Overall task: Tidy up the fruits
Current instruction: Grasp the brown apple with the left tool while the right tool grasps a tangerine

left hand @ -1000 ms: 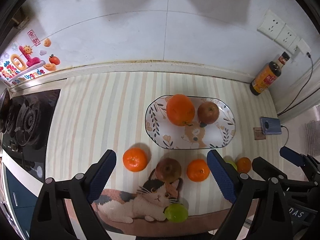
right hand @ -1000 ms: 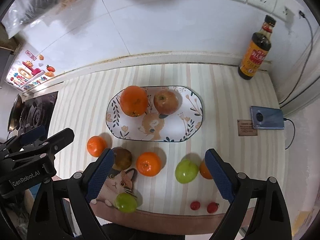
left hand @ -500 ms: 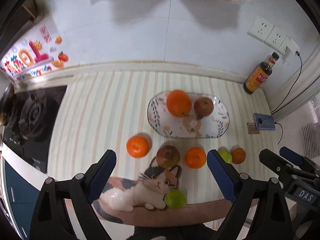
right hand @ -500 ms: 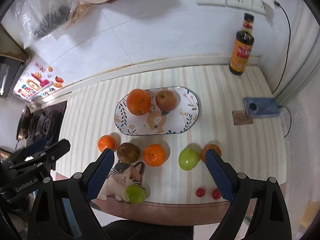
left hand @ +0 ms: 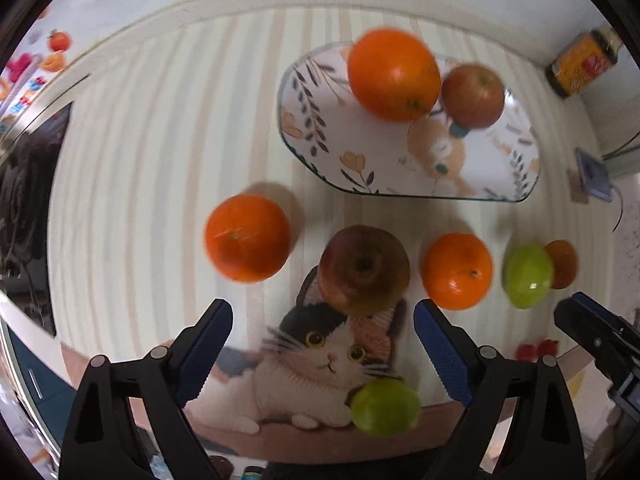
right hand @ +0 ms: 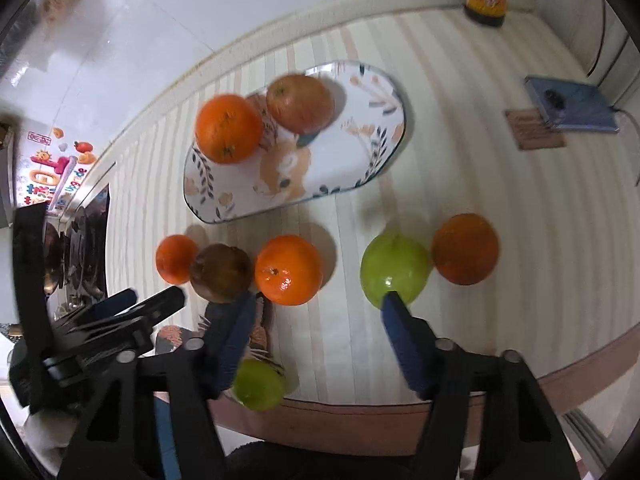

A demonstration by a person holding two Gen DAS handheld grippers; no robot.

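While both grippers hang wide open and empty, centre the left gripper (left hand: pixel 323 320) over the brownish-red apple (left hand: pixel 363 269) before closing gently on its round, slippery sides; it sits just below the plate (left hand: pixel 316 152), between two mandarins. Below the plate's right end, the right gripper (right hand: pixel 316 312) nears the green fruit (right hand: pixel 394 270).
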